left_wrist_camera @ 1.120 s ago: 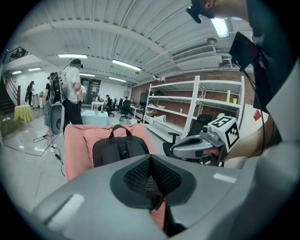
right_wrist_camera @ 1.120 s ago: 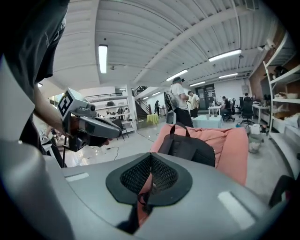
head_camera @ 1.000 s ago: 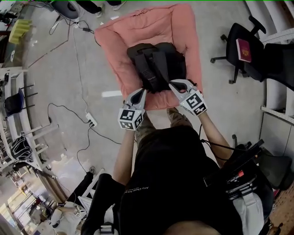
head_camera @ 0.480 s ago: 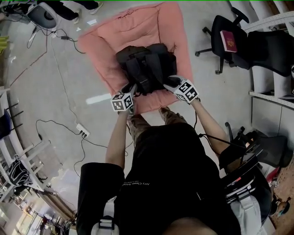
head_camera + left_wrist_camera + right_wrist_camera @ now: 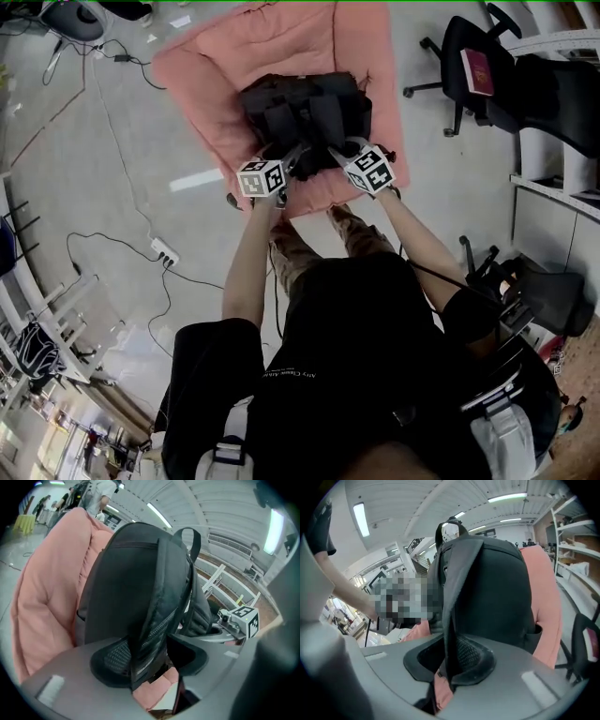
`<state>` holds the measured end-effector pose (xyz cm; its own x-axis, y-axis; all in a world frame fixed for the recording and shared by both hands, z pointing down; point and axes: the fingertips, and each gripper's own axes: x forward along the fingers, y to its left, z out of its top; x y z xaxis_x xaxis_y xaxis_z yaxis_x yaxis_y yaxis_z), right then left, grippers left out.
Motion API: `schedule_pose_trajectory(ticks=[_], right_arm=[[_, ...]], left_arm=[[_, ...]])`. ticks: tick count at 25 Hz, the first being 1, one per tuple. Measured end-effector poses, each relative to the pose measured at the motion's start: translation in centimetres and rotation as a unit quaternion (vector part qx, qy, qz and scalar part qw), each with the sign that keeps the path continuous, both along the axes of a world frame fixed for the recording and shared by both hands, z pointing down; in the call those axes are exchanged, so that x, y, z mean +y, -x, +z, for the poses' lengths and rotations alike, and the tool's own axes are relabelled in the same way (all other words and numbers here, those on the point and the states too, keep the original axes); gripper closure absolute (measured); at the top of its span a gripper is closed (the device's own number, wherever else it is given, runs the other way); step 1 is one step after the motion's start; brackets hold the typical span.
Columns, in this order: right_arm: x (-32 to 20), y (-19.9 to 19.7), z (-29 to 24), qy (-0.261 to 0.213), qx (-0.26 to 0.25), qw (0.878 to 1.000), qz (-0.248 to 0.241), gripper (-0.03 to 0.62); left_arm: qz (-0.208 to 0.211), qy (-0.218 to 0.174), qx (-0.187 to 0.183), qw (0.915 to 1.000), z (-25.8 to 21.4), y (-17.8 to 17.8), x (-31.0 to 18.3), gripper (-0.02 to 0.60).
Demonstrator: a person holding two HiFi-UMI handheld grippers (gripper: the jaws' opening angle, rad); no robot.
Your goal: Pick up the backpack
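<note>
Reaching forward and down with left forearm (image 5: 248,262) and right forearm (image 5: 412,234), both extended to the near end of the backpack (image 5: 305,112). Holding the left claw (image 5: 154,653) wide, just opened, astride one backpack strap (image 5: 159,620) without pinching. Holding the right claw (image 5: 450,667) narrower, just closing about another backpack strap (image 5: 450,620), with a gap on one side.
</note>
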<state>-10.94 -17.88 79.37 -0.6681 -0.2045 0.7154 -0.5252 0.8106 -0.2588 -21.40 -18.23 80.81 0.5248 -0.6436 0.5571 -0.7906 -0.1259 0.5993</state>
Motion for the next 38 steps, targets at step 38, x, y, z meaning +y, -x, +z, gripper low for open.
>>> schedule_pose_trajectory(ticks=[38], right_arm=[[6.8, 5.2, -17.4, 0.221, -0.351, 0.900, -0.136, 0.516]], left_arm=[[0.000, -0.159, 0.271, 0.9495, -19.0, -2.5, 3.8, 0.397]])
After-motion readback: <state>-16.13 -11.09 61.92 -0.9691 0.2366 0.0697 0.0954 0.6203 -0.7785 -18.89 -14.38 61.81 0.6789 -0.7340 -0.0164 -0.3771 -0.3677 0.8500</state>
